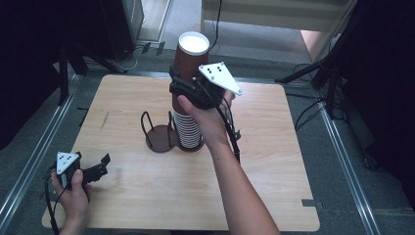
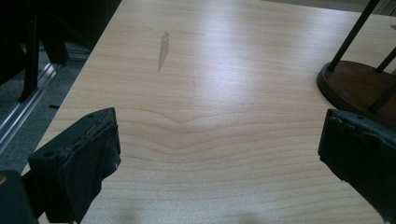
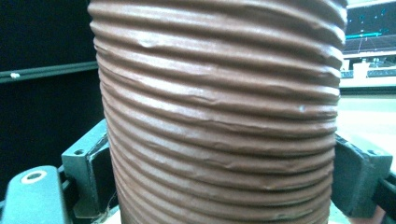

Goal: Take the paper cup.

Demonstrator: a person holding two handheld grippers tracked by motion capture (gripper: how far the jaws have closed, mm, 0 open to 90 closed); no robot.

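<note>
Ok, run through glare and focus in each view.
High view: even light, sharp, dark surroundings. Left gripper view: a pale sheen across the table, near jaws soft. Right gripper view: the ribbed brown cup is close and sharp, bright window glare behind at right.

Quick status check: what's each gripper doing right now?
Left gripper: open, holding nothing, low over the wooden table.
Right gripper: shut on the top brown ribbed paper cup of the stack.

No readable text, labels, brands or numbers on any surface in view.
</note>
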